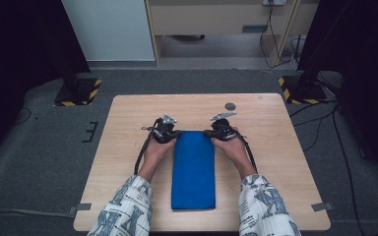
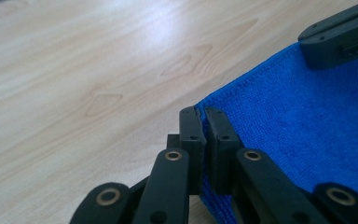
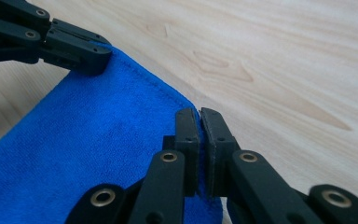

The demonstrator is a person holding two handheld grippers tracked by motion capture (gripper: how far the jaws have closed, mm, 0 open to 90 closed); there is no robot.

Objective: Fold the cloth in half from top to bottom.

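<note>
A blue cloth [image 1: 193,169], folded into a long strip, lies flat down the middle of the wooden table [image 1: 275,147]. My left gripper [image 1: 175,133] is at the strip's far left corner and my right gripper [image 1: 207,132] at its far right corner. In the left gripper view the left gripper [image 2: 204,114] is shut, pinching the corner edge of the cloth [image 2: 298,116], with the right gripper [image 2: 340,35] across from it. The right gripper view has the right gripper [image 3: 199,114] shut on the other corner of the cloth [image 3: 98,140], and the left gripper [image 3: 74,46] holds the far edge.
A small dark round disc [image 1: 230,106] sits on the table beyond the right gripper. Two stand bases with yellow-black stripes [image 1: 78,91] [image 1: 300,88] flank the table's far corners. Cables trail on the carpet at the right [image 1: 325,123].
</note>
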